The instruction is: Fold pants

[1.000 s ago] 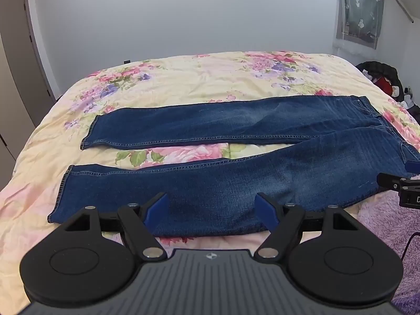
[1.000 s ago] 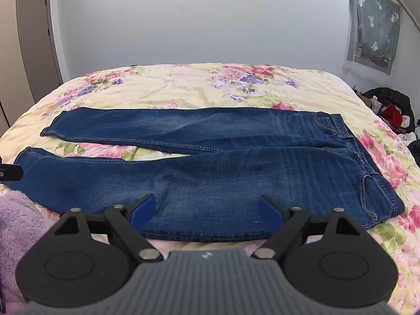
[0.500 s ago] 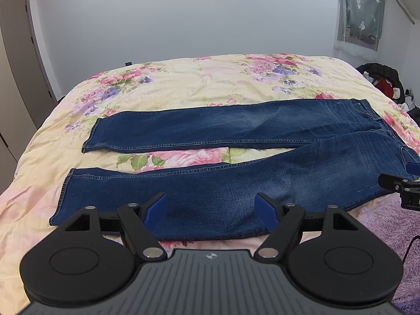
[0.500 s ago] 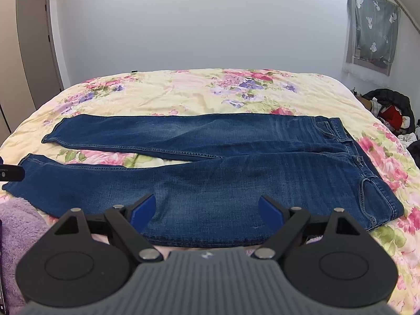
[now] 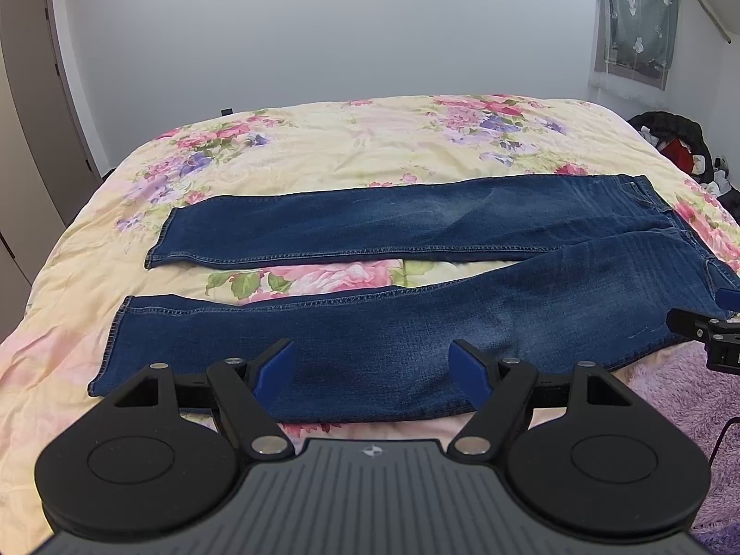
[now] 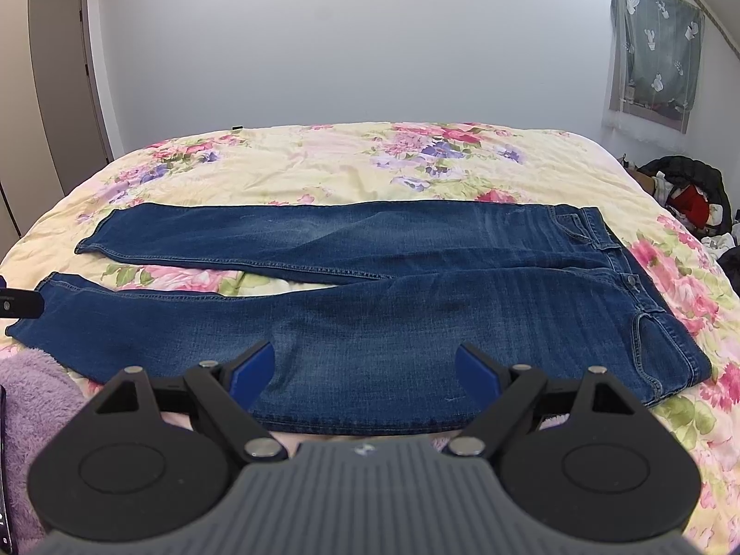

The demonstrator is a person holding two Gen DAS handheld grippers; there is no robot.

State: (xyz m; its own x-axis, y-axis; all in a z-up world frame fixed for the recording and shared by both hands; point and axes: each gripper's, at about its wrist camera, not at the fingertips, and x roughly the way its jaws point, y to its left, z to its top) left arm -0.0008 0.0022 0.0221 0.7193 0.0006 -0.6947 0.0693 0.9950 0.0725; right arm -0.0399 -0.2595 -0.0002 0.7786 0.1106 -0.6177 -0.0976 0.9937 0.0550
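Dark blue jeans (image 5: 416, 323) lie flat on the floral bedspread (image 5: 370, 148), legs spread apart toward the left, waistband at the right. They also show in the right wrist view (image 6: 416, 323), with the waistband (image 6: 619, 259) at the right. My left gripper (image 5: 372, 367) is open and empty, above the near leg's front edge. My right gripper (image 6: 365, 367) is open and empty, above the near thigh's front edge. The right gripper's tip shows at the right edge of the left wrist view (image 5: 703, 328).
A purple fluffy blanket (image 5: 684, 397) lies at the bed's near edge, also in the right wrist view (image 6: 27, 397). A pile of dark and red clothes (image 6: 689, 194) sits beside the bed at the right. A grey door (image 5: 32, 106) stands at the left.
Both grippers have tilted up or pulled back slightly, so the jeans sit lower in both views. Both stay open. The jeans have not moved.
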